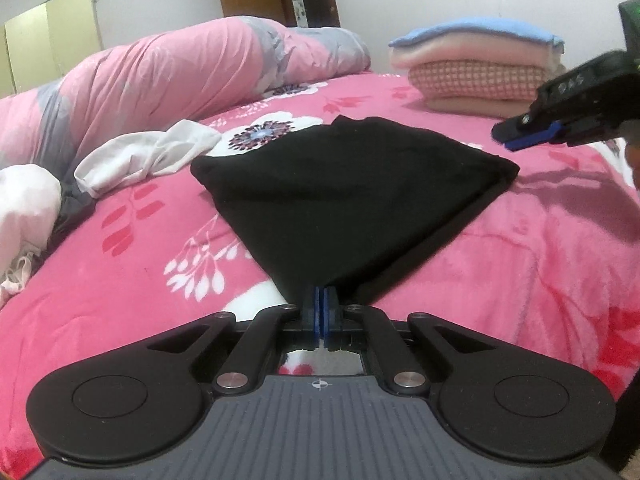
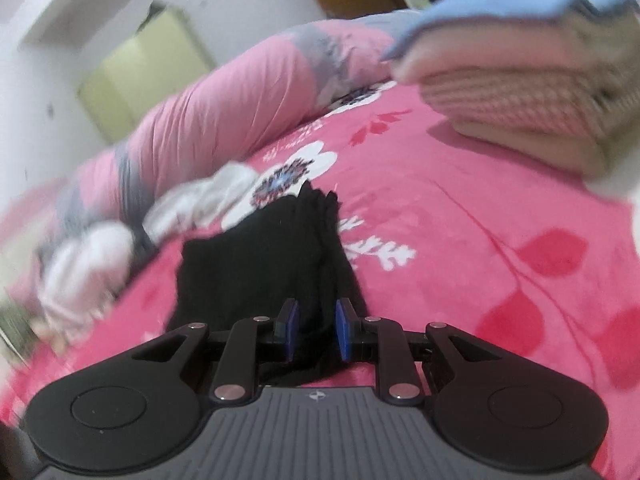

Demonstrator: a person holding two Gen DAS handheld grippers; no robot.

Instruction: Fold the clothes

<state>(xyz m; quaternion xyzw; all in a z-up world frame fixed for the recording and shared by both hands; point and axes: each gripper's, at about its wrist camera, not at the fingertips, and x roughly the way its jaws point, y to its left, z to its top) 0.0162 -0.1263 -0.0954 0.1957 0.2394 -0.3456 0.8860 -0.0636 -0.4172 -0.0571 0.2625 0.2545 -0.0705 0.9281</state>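
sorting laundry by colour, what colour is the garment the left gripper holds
Black garment, plain with no pattern; it shows best in the left wrist view.

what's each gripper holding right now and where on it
Left gripper pinches the black garment at its near corner. Right gripper is open, holding nothing.

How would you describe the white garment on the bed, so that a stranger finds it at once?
Start from the long pink and grey rolled quilt along the far side of the bed. Just in front of it, on the pink flowered blanket, lies the crumpled white garment, left of the black garment. Unlike the stacked folded items farther right, it is loose and unfolded.
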